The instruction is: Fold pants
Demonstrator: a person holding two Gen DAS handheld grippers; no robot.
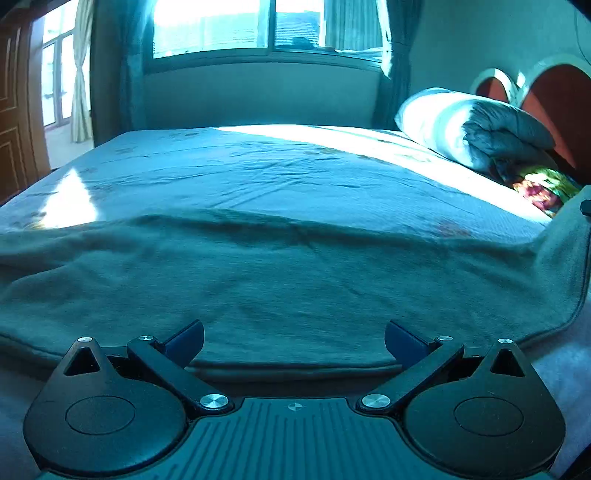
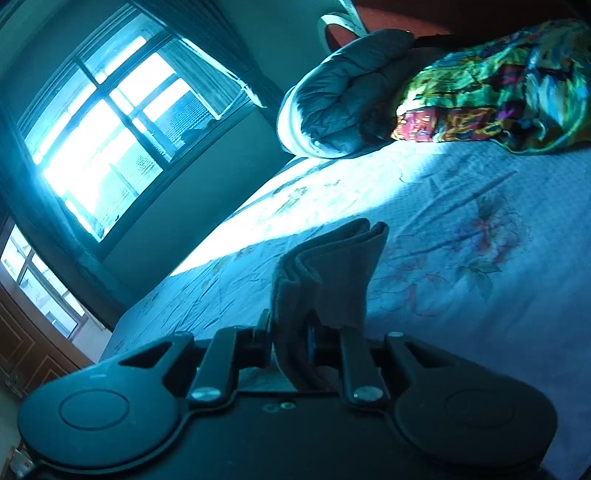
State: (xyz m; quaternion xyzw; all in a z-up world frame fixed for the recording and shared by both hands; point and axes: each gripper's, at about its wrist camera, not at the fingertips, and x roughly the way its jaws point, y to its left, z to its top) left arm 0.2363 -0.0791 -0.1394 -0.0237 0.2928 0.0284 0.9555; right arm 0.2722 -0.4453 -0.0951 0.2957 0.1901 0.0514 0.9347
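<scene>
The grey pants (image 1: 280, 280) lie spread across the near part of the bed, their hem edge along the front. My left gripper (image 1: 294, 341) is open and empty, its blue pads just at the near edge of the pants. At the far right of the left wrist view the cloth rises off the bed. My right gripper (image 2: 290, 341) is shut on a bunched, layered end of the pants (image 2: 328, 266) and holds it lifted above the sheet.
A light floral bedsheet (image 2: 461, 221) covers the bed. A rolled grey-and-white duvet (image 1: 476, 125) and a colourful pillow (image 2: 498, 85) lie by the red headboard (image 1: 557, 96). A window (image 1: 236, 26) and wall are behind the bed, a wooden door (image 1: 14, 122) at left.
</scene>
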